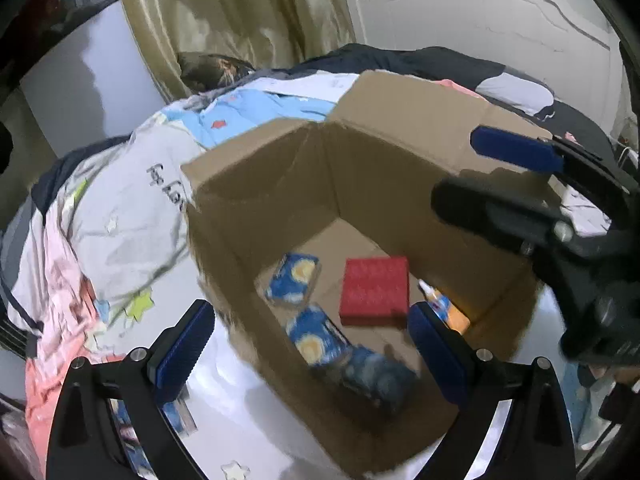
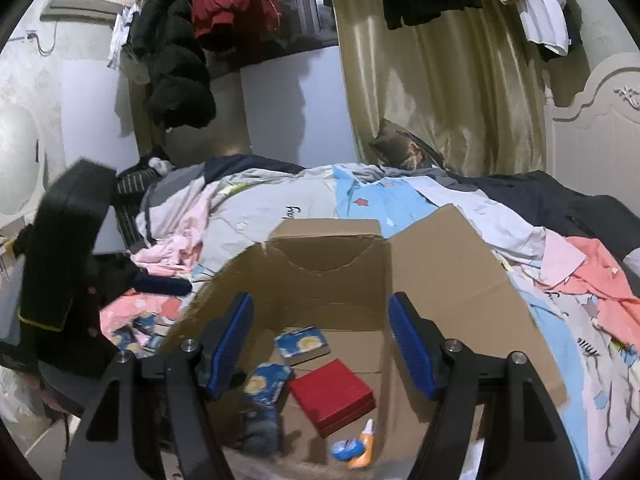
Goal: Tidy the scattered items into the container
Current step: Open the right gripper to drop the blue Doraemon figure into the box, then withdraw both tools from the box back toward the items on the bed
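Observation:
An open cardboard box (image 1: 384, 160) (image 2: 452, 280) stands on the bed. Inside lie a red box (image 1: 375, 292) (image 2: 331, 396), blue star-print packs (image 1: 294, 284) (image 2: 302, 342), a blurred blue pack (image 1: 376, 376) (image 2: 262, 412) below my left gripper, and an orange glue bottle (image 1: 448, 312) (image 2: 362, 446) with a small blue roll (image 2: 342, 450). My left gripper (image 1: 310, 352) is open and empty above the box. My right gripper (image 2: 320, 344) is open and empty over the box's near side; it also shows in the left wrist view (image 1: 516, 184). More blue packs (image 2: 138, 334) lie on the bed left of the box.
The bed is covered with a patterned quilt (image 1: 120, 216) (image 2: 580, 320) and loose clothes. A gold curtain (image 2: 440, 100) and white headboard (image 1: 500, 12) stand behind. Jackets (image 2: 180, 60) hang on the far wall. The left gripper's body (image 2: 64, 256) is at the left.

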Action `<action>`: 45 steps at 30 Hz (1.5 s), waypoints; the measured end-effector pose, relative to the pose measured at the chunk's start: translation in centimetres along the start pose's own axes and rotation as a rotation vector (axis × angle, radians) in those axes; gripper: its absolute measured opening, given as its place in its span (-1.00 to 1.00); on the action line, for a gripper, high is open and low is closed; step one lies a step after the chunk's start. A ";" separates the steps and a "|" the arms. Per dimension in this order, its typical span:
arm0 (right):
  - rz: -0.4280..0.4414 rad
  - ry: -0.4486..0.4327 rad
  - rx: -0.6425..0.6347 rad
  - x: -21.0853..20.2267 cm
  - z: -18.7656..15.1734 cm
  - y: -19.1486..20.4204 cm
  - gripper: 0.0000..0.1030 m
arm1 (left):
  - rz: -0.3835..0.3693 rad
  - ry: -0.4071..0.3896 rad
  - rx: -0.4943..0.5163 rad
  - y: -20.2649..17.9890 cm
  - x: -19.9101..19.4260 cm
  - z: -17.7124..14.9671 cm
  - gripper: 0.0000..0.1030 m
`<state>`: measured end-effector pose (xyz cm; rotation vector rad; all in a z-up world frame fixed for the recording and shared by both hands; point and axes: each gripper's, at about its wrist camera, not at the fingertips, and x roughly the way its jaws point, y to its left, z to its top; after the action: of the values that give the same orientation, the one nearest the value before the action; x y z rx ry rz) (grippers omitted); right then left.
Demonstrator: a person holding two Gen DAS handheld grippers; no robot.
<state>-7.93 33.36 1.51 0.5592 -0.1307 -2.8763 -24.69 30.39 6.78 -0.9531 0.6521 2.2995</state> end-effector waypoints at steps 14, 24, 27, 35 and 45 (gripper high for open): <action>0.030 0.024 -0.074 -4.8 -2.7 8.0 0.41 | -0.084 -0.057 -0.268 4.8 -6.0 -7.7 0.94; 0.091 0.118 -0.162 -3.2 -4.1 15.2 0.43 | 0.024 -0.067 -0.312 8.8 -10.1 -13.5 0.95; 0.104 0.141 -0.182 -2.4 -4.7 17.0 0.43 | 0.074 -0.051 -0.322 10.1 -10.5 -15.7 0.95; 0.147 0.190 -0.220 0.2 -6.2 21.5 0.43 | 0.103 0.002 -0.379 13.5 -10.6 -20.2 0.95; 0.200 0.241 -0.254 3.8 -6.6 25.1 0.45 | 0.159 0.053 -0.441 17.7 -9.8 -24.4 0.95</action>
<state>-4.24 7.76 -2.77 0.7851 0.2011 -2.5559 -18.88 -0.48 2.60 -1.1987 0.2459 2.6278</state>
